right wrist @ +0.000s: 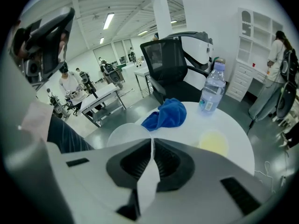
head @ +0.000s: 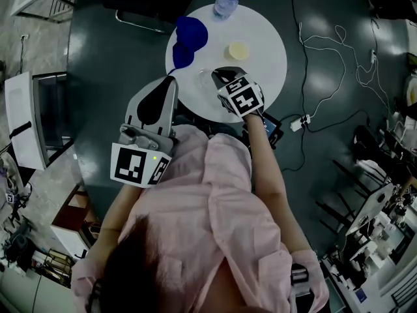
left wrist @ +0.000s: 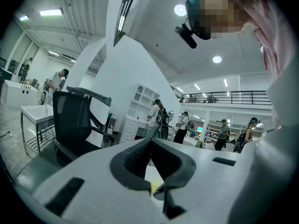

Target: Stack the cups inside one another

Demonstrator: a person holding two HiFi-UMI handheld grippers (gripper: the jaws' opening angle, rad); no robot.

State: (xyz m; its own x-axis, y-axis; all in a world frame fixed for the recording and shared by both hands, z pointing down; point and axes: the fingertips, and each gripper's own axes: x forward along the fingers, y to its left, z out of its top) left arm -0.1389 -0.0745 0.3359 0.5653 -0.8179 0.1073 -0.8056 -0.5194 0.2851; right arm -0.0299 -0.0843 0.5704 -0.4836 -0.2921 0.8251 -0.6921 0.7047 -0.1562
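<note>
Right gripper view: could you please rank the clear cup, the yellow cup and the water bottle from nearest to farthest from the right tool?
1. Clear cup, gripped by the right tool, left of centre.
2. Yellow cup, ahead to the right.
3. Water bottle, farthest back, right.

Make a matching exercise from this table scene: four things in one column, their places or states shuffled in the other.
Things: 1 water bottle; 2 blue cloth; 3 yellow cup; 4 clear cup.
States: A pinched by its wall in the right gripper; B crumpled; C upright at the table's far edge; D standing alone, untouched.
Pairs: 1-C; 2-B; 3-D; 4-A.
</note>
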